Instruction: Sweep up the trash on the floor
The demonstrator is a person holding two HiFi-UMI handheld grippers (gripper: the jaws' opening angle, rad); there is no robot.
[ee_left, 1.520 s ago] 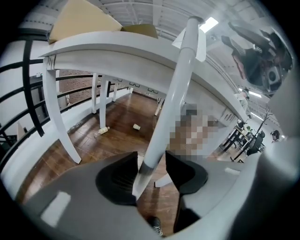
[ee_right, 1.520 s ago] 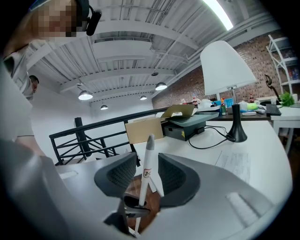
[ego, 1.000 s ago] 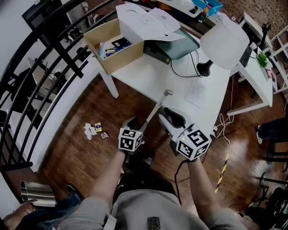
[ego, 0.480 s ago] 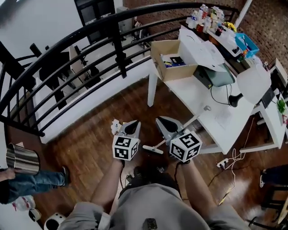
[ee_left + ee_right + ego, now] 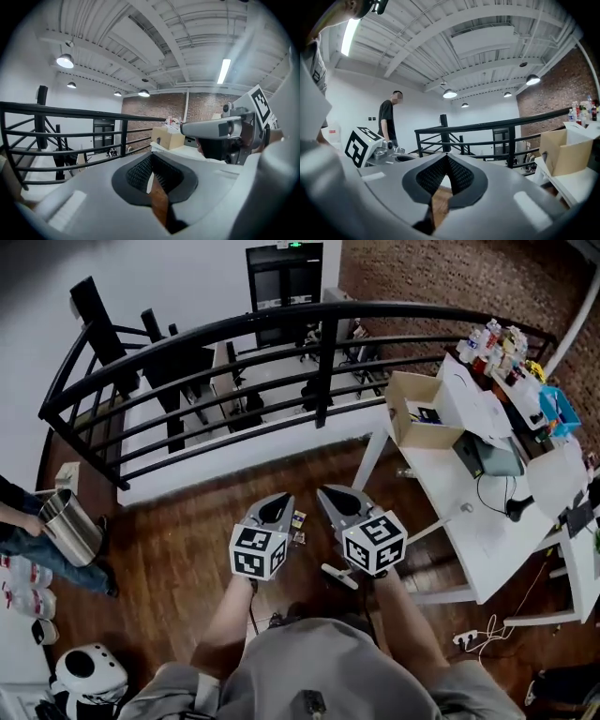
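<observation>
Well, both claws are pressed together on nothing; the left claw (image 5: 277,507) and right claw (image 5: 331,495) hang level above the wooden floor (image 5: 187,559). The trash (image 5: 299,520), a few small wrappers, lies just beyond them, near the white table (image 5: 436,479). A white-handled tool (image 5: 403,538) seems to rest against that table. I'd spread one claw and pinch its handle low, then sweep in short strokes. The black railing (image 5: 281,318) curves beyond the table.

The floor (image 5: 178,559) was dark, glossy wood, and the railing (image 5: 281,320) was matt black metal. The box (image 5: 410,418) was plain brown cardboard, the bin (image 5: 73,529) shiny metal, the wall (image 5: 441,277) rough brick.
</observation>
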